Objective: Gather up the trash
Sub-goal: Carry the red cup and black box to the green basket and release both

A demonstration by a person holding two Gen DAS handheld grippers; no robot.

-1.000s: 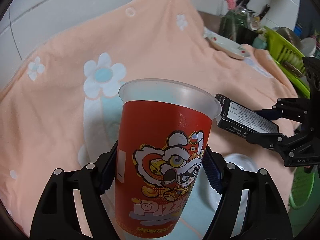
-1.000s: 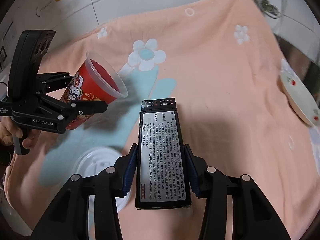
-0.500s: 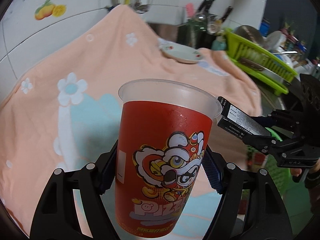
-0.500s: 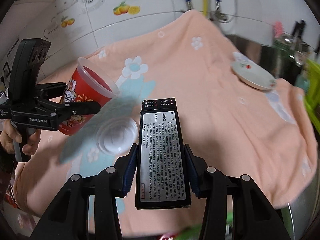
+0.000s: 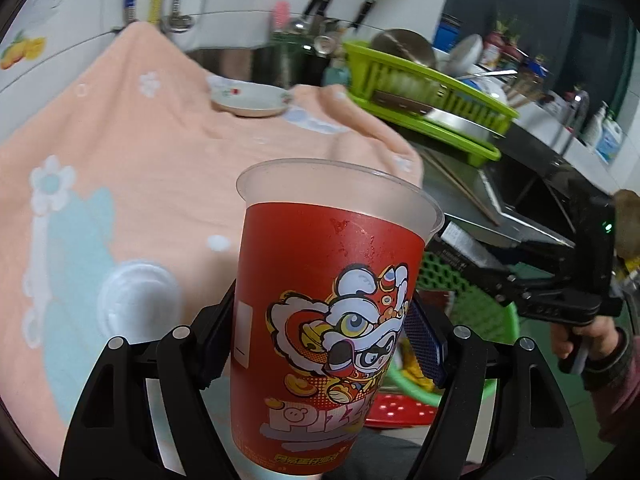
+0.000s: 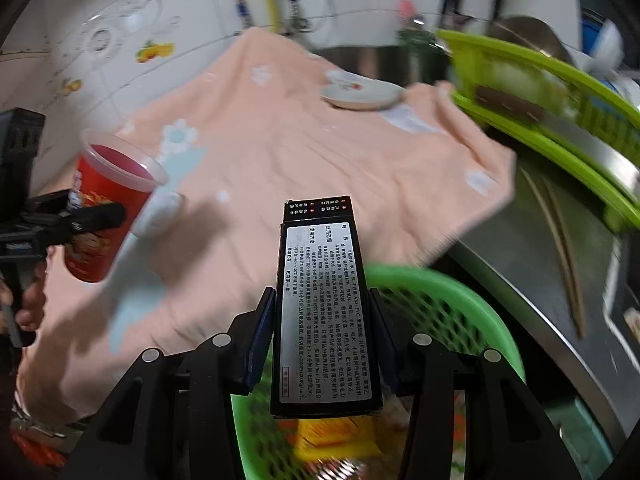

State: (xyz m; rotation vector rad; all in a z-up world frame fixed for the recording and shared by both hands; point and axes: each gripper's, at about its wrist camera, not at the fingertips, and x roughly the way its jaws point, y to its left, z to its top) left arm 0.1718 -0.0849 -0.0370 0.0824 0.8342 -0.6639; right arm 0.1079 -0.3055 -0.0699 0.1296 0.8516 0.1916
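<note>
**Q:** What am I holding, and where?

**A:** My left gripper (image 5: 320, 328) is clamped wide around the lower half of a red plastic cup (image 5: 328, 312), upright, in the air at the edge of the peach towel (image 5: 132, 148). My right gripper (image 6: 322, 332) pinches a slim black box (image 6: 322, 312) by its long sides, above the green mesh basket (image 6: 460, 300).

**Q:** How will they handle?

**A:** The cup looks light, thin-walled and slick; squeezing harder would probably buckle it. The box seems stiff and light. A clear lid (image 5: 138, 300) lies on the towel.
</note>
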